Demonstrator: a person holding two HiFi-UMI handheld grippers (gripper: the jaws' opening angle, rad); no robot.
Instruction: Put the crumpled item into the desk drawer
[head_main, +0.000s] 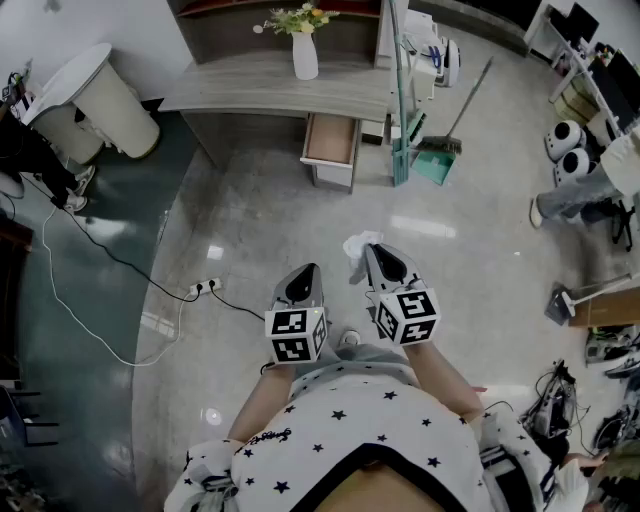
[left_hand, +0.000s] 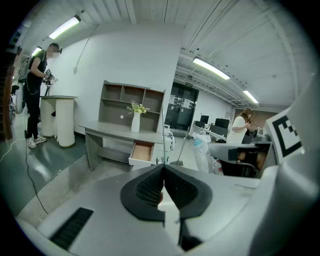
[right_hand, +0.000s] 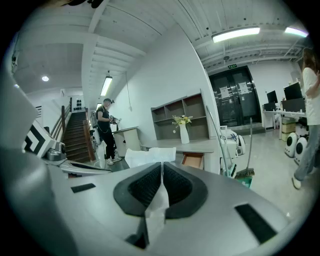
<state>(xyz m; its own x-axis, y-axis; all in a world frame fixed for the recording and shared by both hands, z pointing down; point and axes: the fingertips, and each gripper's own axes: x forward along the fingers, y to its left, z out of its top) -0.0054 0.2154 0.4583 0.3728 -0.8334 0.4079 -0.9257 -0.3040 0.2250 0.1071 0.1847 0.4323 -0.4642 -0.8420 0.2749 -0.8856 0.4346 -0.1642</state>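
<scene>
A crumpled white paper (head_main: 358, 252) sticks out ahead of my right gripper (head_main: 372, 256), which is shut on it; in the right gripper view the paper (right_hand: 150, 156) fans out above the pinched pads and a strip runs down between them. My left gripper (head_main: 308, 272) is held beside it, shut, with nothing between its pads (left_hand: 176, 187). The grey desk (head_main: 270, 85) stands ahead across the floor. Its drawer (head_main: 330, 140) is pulled open and shows a bare brown inside, also seen as drawer (left_hand: 142, 150) and drawer (right_hand: 193, 160).
A white vase with flowers (head_main: 303, 45) stands on the desk. A broom and green dustpan (head_main: 437, 160) lean right of the drawer. A power strip and cables (head_main: 205, 288) lie on the floor at left. A person (left_hand: 34, 95) stands by a white bin (head_main: 95, 100).
</scene>
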